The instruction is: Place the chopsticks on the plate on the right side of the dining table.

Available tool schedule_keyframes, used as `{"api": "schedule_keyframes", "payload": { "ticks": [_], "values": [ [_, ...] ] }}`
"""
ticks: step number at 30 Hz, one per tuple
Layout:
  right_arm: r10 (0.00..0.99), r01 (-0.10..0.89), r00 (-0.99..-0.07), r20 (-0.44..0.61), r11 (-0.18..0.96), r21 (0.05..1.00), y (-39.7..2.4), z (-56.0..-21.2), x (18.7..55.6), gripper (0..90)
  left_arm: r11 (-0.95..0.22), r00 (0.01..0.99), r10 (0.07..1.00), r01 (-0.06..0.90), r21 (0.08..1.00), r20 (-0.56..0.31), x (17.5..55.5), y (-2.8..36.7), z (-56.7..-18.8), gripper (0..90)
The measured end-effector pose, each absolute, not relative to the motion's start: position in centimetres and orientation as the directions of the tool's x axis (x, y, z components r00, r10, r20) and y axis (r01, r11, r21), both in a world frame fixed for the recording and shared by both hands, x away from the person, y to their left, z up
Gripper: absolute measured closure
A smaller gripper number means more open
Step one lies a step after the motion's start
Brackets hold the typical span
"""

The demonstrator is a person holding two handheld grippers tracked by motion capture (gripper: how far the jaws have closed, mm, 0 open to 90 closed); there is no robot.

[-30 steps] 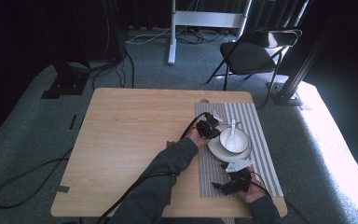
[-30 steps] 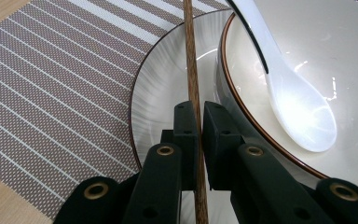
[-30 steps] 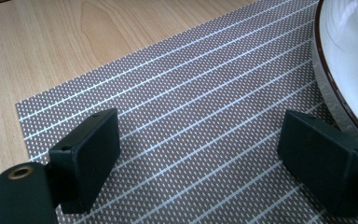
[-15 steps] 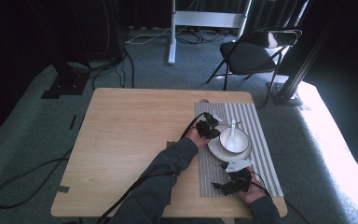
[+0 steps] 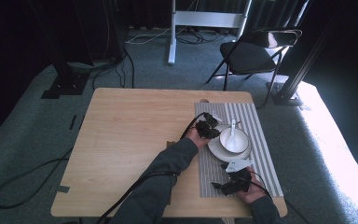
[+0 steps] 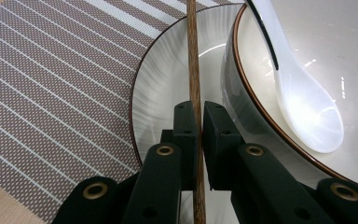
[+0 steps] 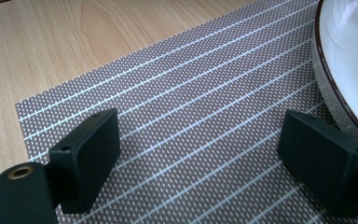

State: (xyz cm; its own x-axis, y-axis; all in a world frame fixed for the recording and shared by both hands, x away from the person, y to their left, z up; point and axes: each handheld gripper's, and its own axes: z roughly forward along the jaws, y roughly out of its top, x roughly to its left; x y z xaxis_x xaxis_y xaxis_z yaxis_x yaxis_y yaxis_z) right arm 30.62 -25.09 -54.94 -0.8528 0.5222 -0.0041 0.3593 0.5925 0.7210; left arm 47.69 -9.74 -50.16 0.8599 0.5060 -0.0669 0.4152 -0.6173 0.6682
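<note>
A white bowl [image 5: 234,139] with a dark rim sits on a white plate [image 5: 214,148], on a striped placemat [image 5: 262,161]. A white ceramic spoon [image 5: 233,129] rests in the bowl. My left gripper [image 5: 208,126] is at the plate's left edge. In the left gripper view it is [image 6: 196,114] shut on a thin brown wooden chopstick [image 6: 192,65], which runs over the plate [image 6: 163,93] beside the bowl [image 6: 317,51] and spoon [image 6: 307,100]. My right gripper [image 5: 233,184] stands open [image 7: 205,144] low over the placemat [image 7: 191,93] near the front edge, with the plate rim [image 7: 328,79] just to its right.
The wooden table [image 5: 130,140] is bare to the left of the placemat. A black folding chair [image 5: 256,51] stands beyond the far right corner. Cables [image 5: 23,182] trail over the carpet at left.
</note>
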Motion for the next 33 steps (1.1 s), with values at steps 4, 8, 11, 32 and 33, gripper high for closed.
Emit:
{"api": "schedule_keyframes", "payload": {
  "ticks": [4, 8, 11, 32, 33],
  "values": [
    [0.522, 0.359, -0.853, -0.004, 0.593, 0.721, -25.1, -54.9, 30.6, 12.4, -0.612, 0.859, 0.507, 0.420, 0.670, -0.076, 47.7, -9.7, -50.2, 84.4],
    [0.522, 0.359, -0.853, -0.005, 0.593, 0.721, -25.1, -54.9, 30.6, 12.4, -0.614, 0.860, 0.505, 0.420, 0.669, -0.077, 47.7, -9.6, -50.2, 84.1],
    [0.522, 0.359, -0.853, -0.004, 0.593, 0.721, -25.1, -54.9, 30.6, 12.4, -0.614, 0.860, 0.504, 0.421, 0.668, -0.078, 47.7, -9.5, -50.2, 83.6],
    [0.522, 0.360, -0.853, -0.004, 0.592, 0.721, -25.1, -54.9, 30.6, 12.4, -0.588, 0.854, 0.515, 0.417, 0.693, -0.076, 47.5, -7.7, -49.1, 79.8],
    [0.522, 0.359, -0.853, -0.004, 0.592, 0.721, -25.1, -54.9, 30.6, 12.4, -0.586, 0.852, 0.518, 0.417, 0.695, -0.074, 47.5, -7.6, -49.0, 79.6]
  ]
}}
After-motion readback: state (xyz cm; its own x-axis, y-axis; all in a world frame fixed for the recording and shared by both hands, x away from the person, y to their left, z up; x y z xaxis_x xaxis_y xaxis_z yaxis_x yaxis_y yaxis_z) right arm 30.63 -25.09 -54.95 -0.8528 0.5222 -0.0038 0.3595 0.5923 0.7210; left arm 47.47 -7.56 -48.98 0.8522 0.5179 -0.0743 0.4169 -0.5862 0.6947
